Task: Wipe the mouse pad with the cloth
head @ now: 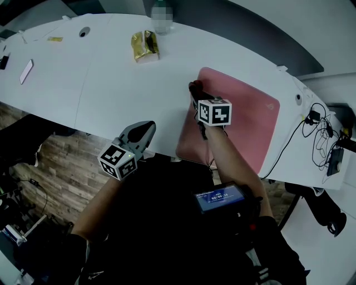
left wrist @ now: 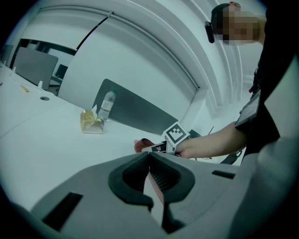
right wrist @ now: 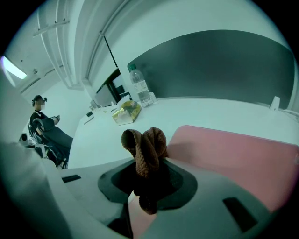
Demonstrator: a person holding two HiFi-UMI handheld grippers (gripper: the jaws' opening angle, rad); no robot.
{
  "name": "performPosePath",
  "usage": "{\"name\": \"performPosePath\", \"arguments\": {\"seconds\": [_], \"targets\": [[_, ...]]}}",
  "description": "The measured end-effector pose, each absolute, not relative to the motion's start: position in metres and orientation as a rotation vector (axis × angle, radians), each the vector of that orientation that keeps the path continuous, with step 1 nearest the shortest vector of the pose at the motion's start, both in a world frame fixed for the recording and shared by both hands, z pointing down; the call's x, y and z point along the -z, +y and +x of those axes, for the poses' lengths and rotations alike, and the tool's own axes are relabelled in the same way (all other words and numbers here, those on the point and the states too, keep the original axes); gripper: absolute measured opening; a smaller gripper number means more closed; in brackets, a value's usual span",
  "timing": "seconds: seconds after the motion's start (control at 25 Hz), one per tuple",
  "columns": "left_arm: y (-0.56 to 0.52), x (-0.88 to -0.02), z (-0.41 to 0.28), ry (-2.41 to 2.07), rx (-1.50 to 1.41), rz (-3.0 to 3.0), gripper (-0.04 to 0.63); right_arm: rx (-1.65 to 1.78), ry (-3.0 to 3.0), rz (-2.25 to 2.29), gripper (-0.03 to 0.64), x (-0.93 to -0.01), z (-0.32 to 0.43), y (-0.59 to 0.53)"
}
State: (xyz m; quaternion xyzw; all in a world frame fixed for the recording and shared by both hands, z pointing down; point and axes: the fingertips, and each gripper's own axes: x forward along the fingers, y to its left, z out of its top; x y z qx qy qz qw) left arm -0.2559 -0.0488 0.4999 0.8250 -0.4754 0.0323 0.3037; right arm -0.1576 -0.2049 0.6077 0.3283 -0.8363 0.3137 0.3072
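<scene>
A pink mouse pad [head: 245, 119] lies on the white table [head: 111, 83] at the right, and it fills the right half of the right gripper view [right wrist: 233, 149]. My right gripper [head: 196, 92] hovers over the pad's left edge, shut on a bunched brown cloth [right wrist: 147, 151] whose folds stick out past the jaws. That cloth shows as a dark lump [head: 194, 87] in the head view. My left gripper [head: 146, 129] is held near the table's front edge, left of the pad, shut with nothing in it [left wrist: 150, 161].
A crumpled yellow packet [head: 144, 45] and a water bottle [head: 161, 15] stand at the table's far side. Cables [head: 317, 133] and a small device lie right of the pad. A phone [head: 26, 71] lies far left. A seated person [right wrist: 44, 130] is in the background.
</scene>
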Motion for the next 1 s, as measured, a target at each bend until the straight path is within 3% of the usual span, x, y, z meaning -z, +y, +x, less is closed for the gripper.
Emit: {"name": "performPosePath", "arguments": {"seconds": [0.4, 1.0], "targets": [[-0.060, -0.503, -0.250, -1.197, -0.087, 2.196, 0.009, -1.032, -2.325, 0.801, 0.117, -0.591, -0.188, -0.224], [-0.074, -0.506, -0.234, -1.175, -0.127, 2.183, 0.009, -0.940, -2.202, 1.042, 0.117, -0.604, -0.125, -0.286]]}}
